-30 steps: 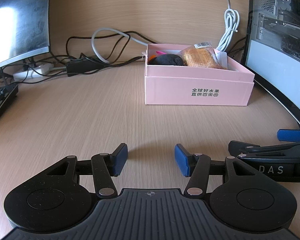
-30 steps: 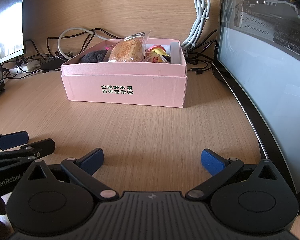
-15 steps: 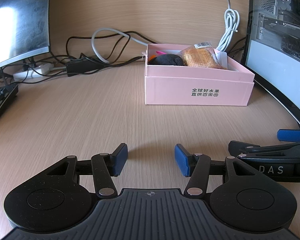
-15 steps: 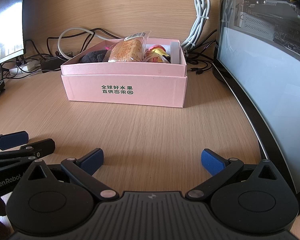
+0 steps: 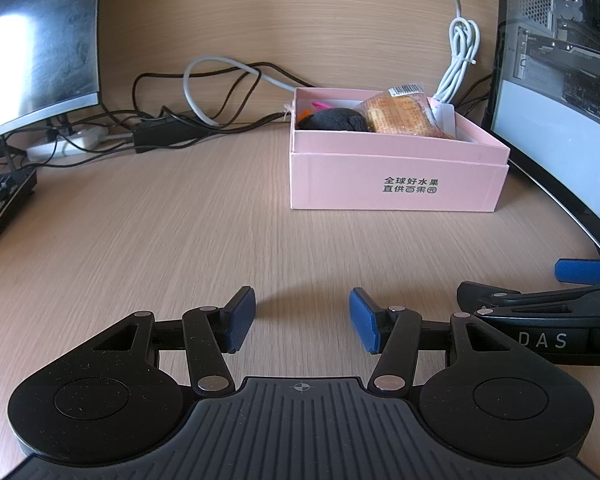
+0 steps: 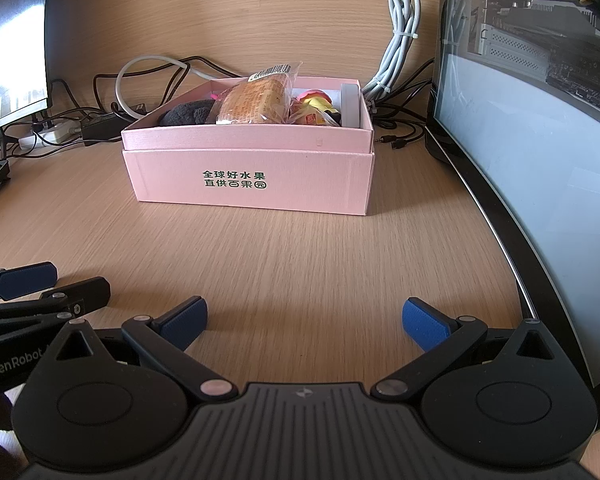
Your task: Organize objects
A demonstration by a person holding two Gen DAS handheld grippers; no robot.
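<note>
A pink box stands on the wooden desk ahead of both grippers. Inside it lie a dark fuzzy item, a wrapped orange pastry, a yellow and red toy and a white round item. My left gripper is open and empty, low over the desk, well short of the box. My right gripper is open wider and empty, also short of the box. Each gripper shows at the edge of the other's view.
A curved monitor stands at the left with a keyboard below it. A PC case with a glass side lines the right. Cables and a power strip lie behind the box against the wooden back wall.
</note>
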